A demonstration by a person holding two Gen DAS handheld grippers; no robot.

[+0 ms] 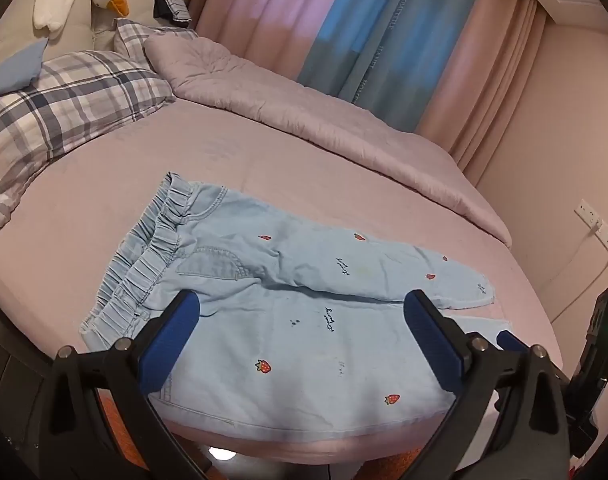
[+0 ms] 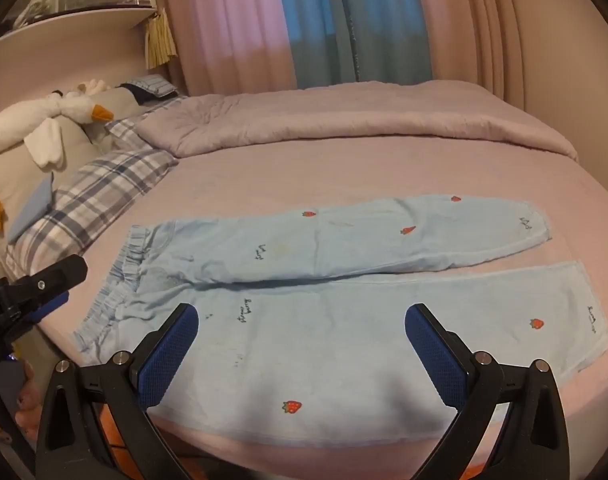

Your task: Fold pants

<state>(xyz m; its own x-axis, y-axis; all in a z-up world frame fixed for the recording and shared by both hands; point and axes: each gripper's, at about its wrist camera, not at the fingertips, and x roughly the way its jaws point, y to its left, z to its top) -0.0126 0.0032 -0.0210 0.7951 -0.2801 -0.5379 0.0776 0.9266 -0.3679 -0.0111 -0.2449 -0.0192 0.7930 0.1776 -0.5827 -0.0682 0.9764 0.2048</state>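
Observation:
Light blue pants [image 1: 288, 312] with small strawberry prints lie flat on the pink bed, elastic waistband [image 1: 144, 264] to the left, both legs running right. In the right wrist view the pants [image 2: 343, 300] show full length, the far leg [image 2: 403, 236] angled slightly away from the near leg [image 2: 443, 320]. My left gripper [image 1: 302, 308] hovers open above the hip area, nothing between its blue pads. My right gripper [image 2: 302, 320] hangs open over the near leg's thigh, also empty. The left gripper's black body [image 2: 36, 288] shows at the left edge of the right wrist view.
A folded lilac quilt [image 2: 343, 120] lies along the bed's far side by the curtains. Plaid pillows [image 1: 64, 104] and a white goose plush [image 2: 44, 120] sit at the head, left. The bed's near edge [image 2: 304, 444] runs just below the pants. A wall socket [image 1: 595, 224] is at right.

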